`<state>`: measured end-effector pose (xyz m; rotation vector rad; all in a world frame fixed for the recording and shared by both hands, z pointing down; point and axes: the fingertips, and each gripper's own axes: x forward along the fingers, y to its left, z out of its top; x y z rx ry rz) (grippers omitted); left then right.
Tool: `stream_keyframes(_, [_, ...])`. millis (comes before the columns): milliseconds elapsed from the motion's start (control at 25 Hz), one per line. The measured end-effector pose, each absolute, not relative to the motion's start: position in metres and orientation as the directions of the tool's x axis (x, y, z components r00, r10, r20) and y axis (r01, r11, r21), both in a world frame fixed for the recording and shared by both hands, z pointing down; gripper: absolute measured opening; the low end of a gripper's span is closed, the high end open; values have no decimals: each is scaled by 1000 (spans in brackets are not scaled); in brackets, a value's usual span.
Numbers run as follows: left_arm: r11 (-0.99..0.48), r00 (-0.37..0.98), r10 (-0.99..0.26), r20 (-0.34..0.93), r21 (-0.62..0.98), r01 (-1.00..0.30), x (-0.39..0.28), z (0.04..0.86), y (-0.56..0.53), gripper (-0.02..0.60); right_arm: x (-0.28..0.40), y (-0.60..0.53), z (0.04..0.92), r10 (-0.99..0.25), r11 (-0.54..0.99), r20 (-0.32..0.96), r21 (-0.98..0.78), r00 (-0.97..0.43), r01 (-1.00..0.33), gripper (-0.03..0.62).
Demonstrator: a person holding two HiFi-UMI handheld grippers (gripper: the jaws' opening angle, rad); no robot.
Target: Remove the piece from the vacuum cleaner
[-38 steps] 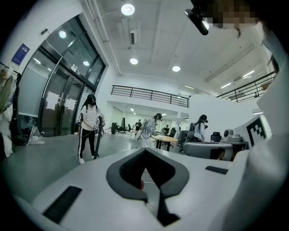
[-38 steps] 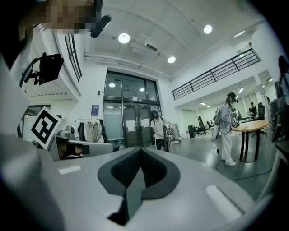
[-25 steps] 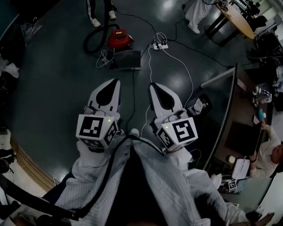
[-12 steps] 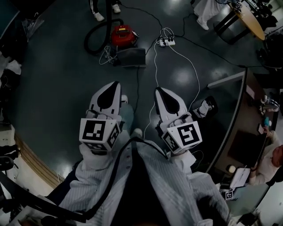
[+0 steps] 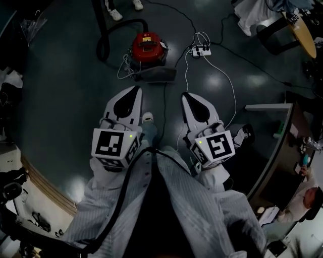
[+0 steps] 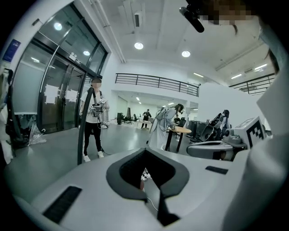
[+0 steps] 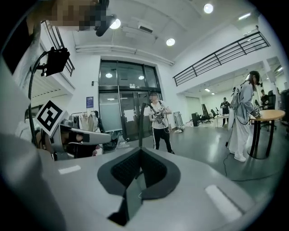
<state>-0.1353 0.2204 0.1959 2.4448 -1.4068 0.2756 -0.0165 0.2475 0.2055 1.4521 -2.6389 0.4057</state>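
The red vacuum cleaner (image 5: 148, 48) stands on the dark floor ahead of me, and its black hose (image 5: 103, 46) loops off to the left. A dark flat slab (image 5: 159, 75) lies just in front of it. My left gripper (image 5: 132, 93) and right gripper (image 5: 187, 99) are held side by side, short of the vacuum, both shut with nothing in them. In the left gripper view the shut left gripper (image 6: 145, 158) leaves a sliver of red vacuum (image 6: 143, 177) showing. The right gripper view has the shut right gripper (image 7: 141, 155) aimed at a standing person (image 7: 159, 122) who holds the upright hose tube (image 7: 141, 124).
A white power strip (image 5: 200, 49) with white cables lies right of the vacuum. The standing person's shoes (image 5: 115, 14) are beyond the hose. A desk partition (image 5: 272, 146) and a seated person (image 5: 309, 201) are on the right, with a round table (image 5: 303, 30) at the far right.
Both grippers and the head view have moved forward towards the vacuum, which now sits lower and larger in the head view. The jaws have stayed shut.
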Motion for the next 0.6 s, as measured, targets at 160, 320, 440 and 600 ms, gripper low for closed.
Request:
stream_keyframes(160, [-495,523,-774,356,174,-851,-139,218,136,3,-19,159,226,-819,487,254,-170,-515,-857,2])
stream_keyframes(320, [-489,527,-725,443,207,-847,-128,262,81,3,-10,93,267,-787,461,352,-211,-507,-862,2])
stream_keyframes(440, [-465,508,-702,499,219,-858,-118,300,39,3,0,41,308,-740,481,420,-215,-525,-850,2])
stream_keyframes(600, [-407,470,-679,564,244,-881,-102,355,-15,3,11,-19,369,-654,567,467,-218,-595,-795,2])
